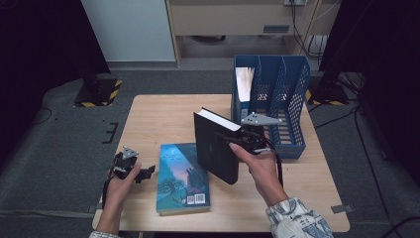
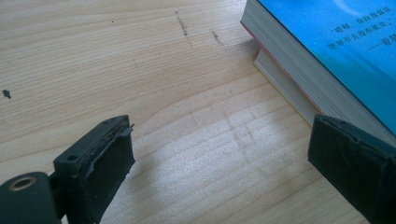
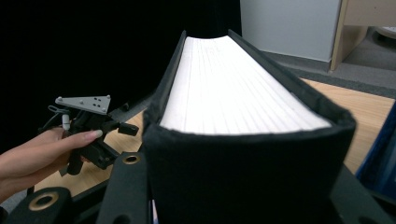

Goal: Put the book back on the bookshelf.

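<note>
black cloth covers the thick hardback book [image 1: 216,147], white page block up, held upright above the pale wood desk [image 1: 148,119] in the right tongs [image 1: 236,139], clamped on its spine. beside it lies a glossy blue paperback [image 1: 182,177]; behind, a blue mesh file rack [image 1: 277,99]. left tongs [image 1: 146,173] gape empty.

A light wooden table [image 1: 148,114] carries a blue book [image 1: 182,177] and blue file rack [image 1: 289,99].

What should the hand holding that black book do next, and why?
Probably carry the black book toward the blue file rack and line it up with an open slot: the right gripper clamps it upright above the table, and one book already stands in the rack.
</note>
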